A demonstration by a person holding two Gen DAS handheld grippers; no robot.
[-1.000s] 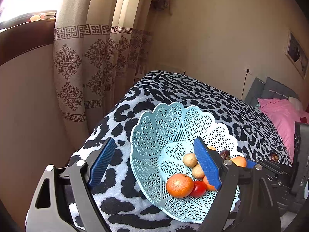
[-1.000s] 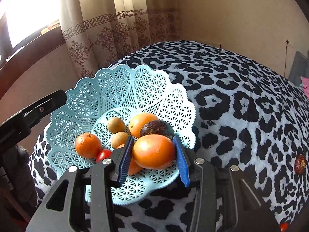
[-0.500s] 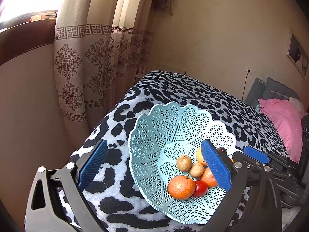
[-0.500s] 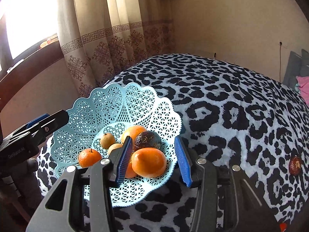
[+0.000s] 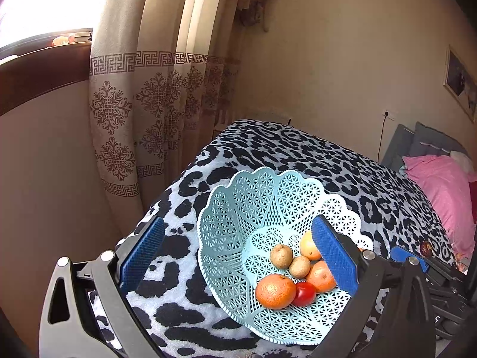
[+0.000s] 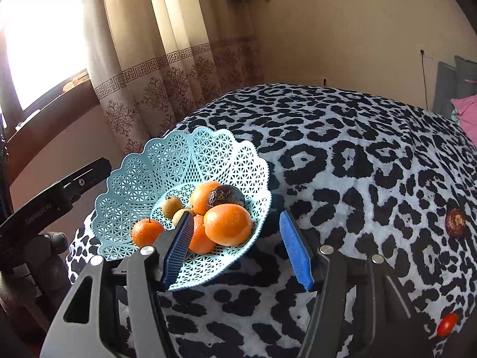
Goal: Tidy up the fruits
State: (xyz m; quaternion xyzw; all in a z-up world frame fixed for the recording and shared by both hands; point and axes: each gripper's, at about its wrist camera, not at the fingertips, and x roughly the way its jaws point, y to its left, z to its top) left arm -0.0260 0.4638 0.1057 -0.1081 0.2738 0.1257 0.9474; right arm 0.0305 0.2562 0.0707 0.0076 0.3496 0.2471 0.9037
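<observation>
A home bedroom: leopard-print bedspread (image 5: pixel 298 161), pink pillow (image 5: pixel 441 188), patterned curtains (image 5: pixel 143 104), framed picture (image 5: pixel 460 86).

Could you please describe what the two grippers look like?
Both grippers, left and right, have black angular frames with silver screws and flat blue ribbed fingers. Small pale lettering marks the left one's black side, seen from the right wrist; it is too small to read.

A pale blue lattice basket (image 5: pixel 238 217) sits tilted on a leopard-print blanket (image 5: pixel 292 152). Low in the basket lie a mandarin (image 5: pixel 275 291), a cherry tomato (image 5: pixel 304 293) touching it, two small brown fruits (image 5: pixel 281 256) above them, and two more orange fruits (image 5: pixel 321 276) partly hidden. The left gripper (image 5: pixel 238 256) is spread wide across the basket, holding nothing. A pink pillow (image 5: pixel 441 191) lies well beyond the basket, a patterned curtain (image 5: pixel 143 113) behind it.
</observation>
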